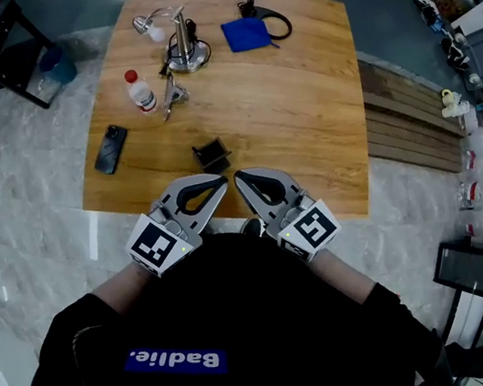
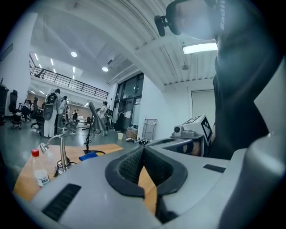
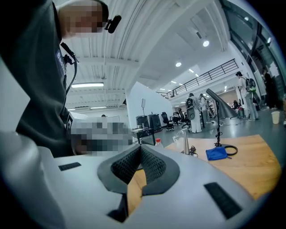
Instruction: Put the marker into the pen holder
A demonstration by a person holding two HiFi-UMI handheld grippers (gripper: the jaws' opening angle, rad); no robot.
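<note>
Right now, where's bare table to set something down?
Bare: right half of the table, between the blue cloth and the near edge, right of the pen holder. Crowded: far-left part around the lamp, bottle and phone.

Wood-grain table [image 1: 297, 85]; black pen holder [image 1: 211, 155]; blue cloth [image 1: 246, 33] (bottle cap [image 1: 130, 76] red).

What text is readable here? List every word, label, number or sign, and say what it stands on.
"Badlie": white letters on a blue patch on the person's black top, seen upside down in the head view.
No letters on the left marker cube or the right marker cube: only black-and-white square patterns.
Label on the water bottle: too small to read.
Nothing else is legible.
</note>
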